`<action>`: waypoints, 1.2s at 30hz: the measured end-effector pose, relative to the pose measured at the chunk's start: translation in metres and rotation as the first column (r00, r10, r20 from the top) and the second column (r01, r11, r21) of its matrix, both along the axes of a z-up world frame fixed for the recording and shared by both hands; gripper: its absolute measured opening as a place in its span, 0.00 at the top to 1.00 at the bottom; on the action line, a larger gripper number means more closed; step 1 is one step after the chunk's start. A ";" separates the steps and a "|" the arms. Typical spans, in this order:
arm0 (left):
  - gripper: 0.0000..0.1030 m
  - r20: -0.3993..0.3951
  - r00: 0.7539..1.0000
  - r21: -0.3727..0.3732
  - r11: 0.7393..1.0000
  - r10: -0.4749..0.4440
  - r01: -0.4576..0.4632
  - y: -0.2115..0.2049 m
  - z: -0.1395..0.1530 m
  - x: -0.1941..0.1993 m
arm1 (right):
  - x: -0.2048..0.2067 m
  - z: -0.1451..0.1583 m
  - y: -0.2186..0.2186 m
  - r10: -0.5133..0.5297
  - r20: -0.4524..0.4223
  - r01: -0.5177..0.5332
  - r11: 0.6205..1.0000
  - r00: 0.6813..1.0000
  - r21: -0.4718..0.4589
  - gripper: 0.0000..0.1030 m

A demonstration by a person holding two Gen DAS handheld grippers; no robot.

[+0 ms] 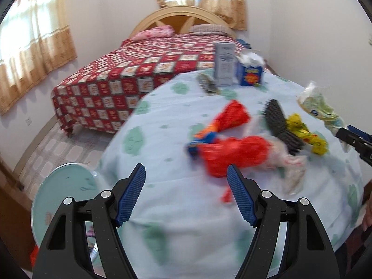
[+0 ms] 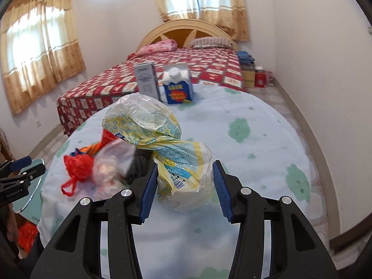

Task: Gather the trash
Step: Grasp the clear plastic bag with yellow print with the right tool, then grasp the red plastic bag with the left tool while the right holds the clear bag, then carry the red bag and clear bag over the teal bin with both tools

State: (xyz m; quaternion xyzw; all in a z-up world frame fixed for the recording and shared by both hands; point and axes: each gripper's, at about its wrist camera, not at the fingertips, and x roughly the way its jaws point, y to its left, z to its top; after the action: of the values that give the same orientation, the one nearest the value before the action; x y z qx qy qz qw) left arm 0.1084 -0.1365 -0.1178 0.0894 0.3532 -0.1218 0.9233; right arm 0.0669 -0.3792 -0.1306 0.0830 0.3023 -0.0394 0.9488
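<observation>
A crumpled yellow-and-blue printed plastic bag sits between the blue pads of my right gripper, which is shut on it just above the light blue tablecloth. In the left wrist view the same bag shows at the right, with the right gripper below it. My left gripper is open over the cloth with nothing between its fingers. Just beyond its right fingertip lies a red plastic bag. A second red bag, a black brush and a yellow wrapper lie behind.
A grey box and a blue carton stand at the table's far edge, with a dark flat item beside them. A round glass side table is at the lower left. A bed with a red checked cover lies beyond.
</observation>
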 end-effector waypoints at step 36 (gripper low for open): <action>0.95 0.079 0.993 0.016 0.996 0.092 -0.093 0.114 0.035 -0.039 | 0.012 0.012 0.085 0.163 0.043 -0.163 0.987 0.986 -0.012 0.53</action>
State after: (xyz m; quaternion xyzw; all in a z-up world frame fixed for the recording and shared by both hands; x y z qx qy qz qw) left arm 0.0695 -0.0229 -0.0826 0.0866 0.3219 -0.0719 0.9401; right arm 0.0788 -0.2944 -0.1183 0.0549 0.2870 0.0389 0.9556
